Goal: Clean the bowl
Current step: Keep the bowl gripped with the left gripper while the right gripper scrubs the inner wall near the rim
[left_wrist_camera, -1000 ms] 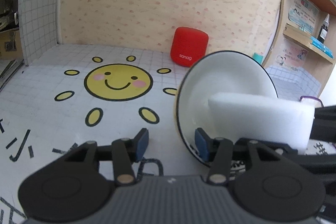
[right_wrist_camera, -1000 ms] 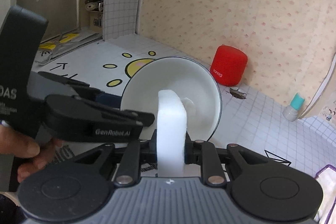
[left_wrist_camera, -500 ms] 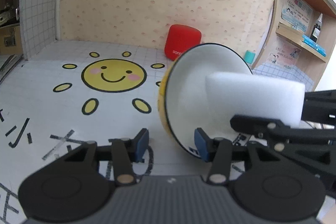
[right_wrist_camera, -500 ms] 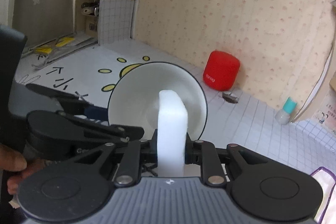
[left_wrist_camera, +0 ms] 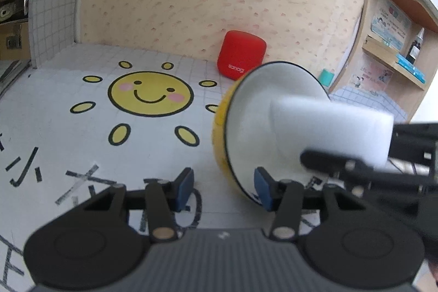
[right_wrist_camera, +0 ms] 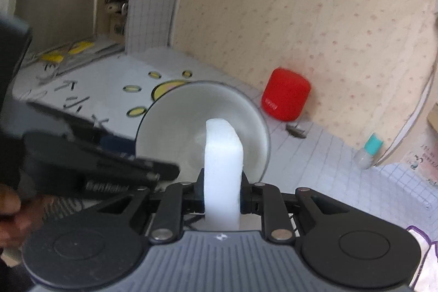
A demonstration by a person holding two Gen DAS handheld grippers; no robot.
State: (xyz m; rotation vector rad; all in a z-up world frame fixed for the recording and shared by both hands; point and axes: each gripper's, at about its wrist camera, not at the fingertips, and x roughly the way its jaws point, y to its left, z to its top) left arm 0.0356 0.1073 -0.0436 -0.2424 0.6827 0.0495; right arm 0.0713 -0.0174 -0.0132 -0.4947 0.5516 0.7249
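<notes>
Behind bowl [left_wrist_camera: 246, 122], red speaker [left_wrist_camera: 241, 55] reading "sanag"

Each camera sits just behind its own tongs, looking forward and downward, close up. Both views share the tilted bowl [left_wrist_camera: 246, 127] [right_wrist_camera: 175, 122], the sponge [left_wrist_camera: 328, 127] [right_wrist_camera: 223, 163] and the red speaker [left_wrist_camera: 241, 54] [right_wrist_camera: 284, 95] beyond.

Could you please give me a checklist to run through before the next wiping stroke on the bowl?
1. Right gripper shut on the white sponge: ok.
2. Sponge's end inside the bowl: ok. Contact with its inner surface: cannot tell.
3. Bowl tipped on edge, opening toward the sponge: ok.
4. Left gripper holding the bowl: not ok. Its jaws are opening with the bowl's side between them, and the outer pad stands clear of the yellow outside.
5. Red speaker clear of the bowl: ok, it stands behind it.
</notes>
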